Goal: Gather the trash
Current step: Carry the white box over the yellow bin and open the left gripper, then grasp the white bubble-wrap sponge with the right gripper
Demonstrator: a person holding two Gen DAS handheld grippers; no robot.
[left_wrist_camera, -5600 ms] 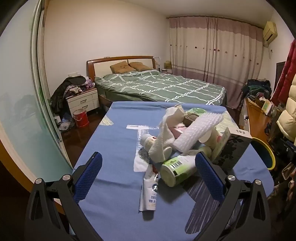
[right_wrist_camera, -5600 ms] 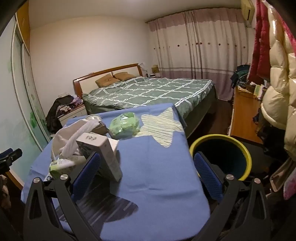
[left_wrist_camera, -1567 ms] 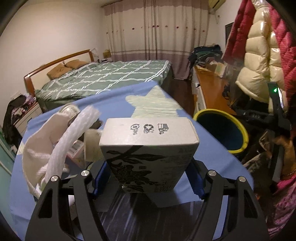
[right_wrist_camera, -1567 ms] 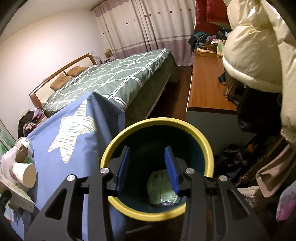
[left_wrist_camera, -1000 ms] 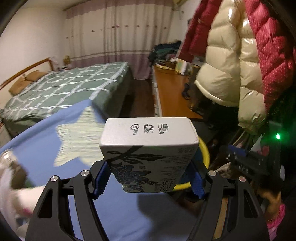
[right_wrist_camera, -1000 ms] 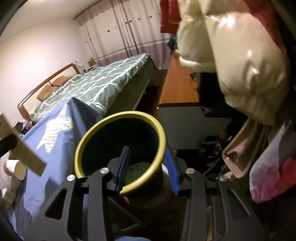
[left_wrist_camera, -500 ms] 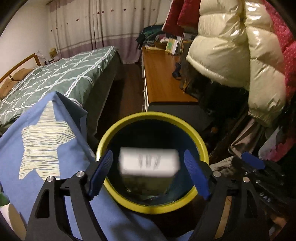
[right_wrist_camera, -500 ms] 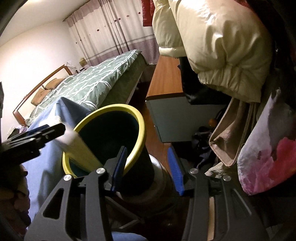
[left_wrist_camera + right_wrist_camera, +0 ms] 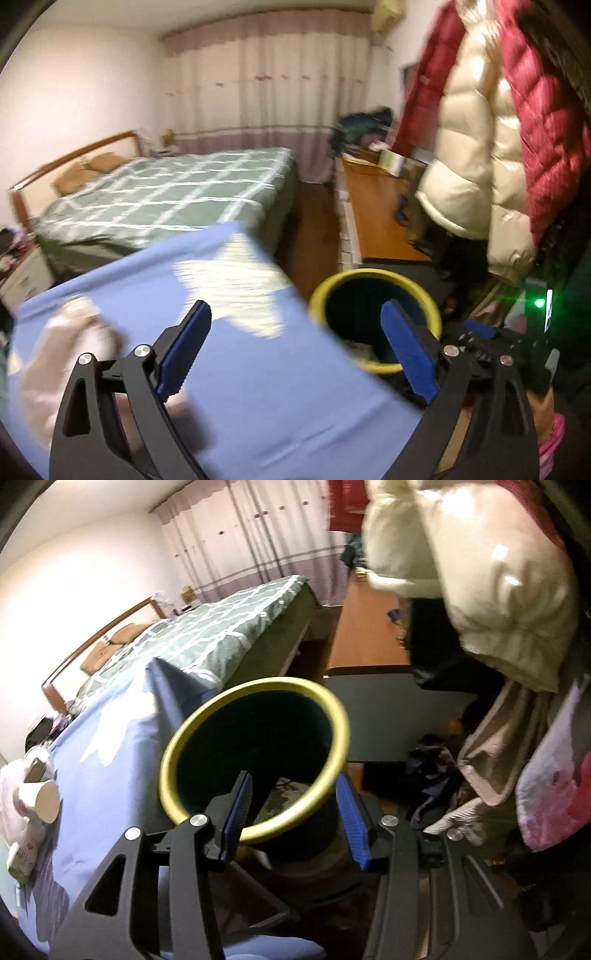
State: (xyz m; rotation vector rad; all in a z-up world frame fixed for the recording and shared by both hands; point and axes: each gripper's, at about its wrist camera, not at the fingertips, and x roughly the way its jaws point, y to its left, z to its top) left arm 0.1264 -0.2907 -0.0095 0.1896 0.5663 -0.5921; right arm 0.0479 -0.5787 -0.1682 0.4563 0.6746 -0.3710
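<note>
Standing beside the blue-clothed desk (image 9: 258, 387), the yellow-rimmed bin (image 9: 258, 753) sits below its edge so trash can be dropped straight in; a printed carton (image 9: 284, 794) already lies inside it. Left tongs (image 9: 295, 350) hang over the desk corner near the bin, spreading, nothing between them. Right tongs (image 9: 293, 816) straddle the bin's near rim, parting, not pinching it. Cups and wrappers (image 9: 33, 801) wait farther from the bin.

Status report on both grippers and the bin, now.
Left hand-held gripper opening, empty. Right hand-held gripper opening, empty, over yellow-rimmed bin. Patterned box inside. Nothing blocking.
</note>
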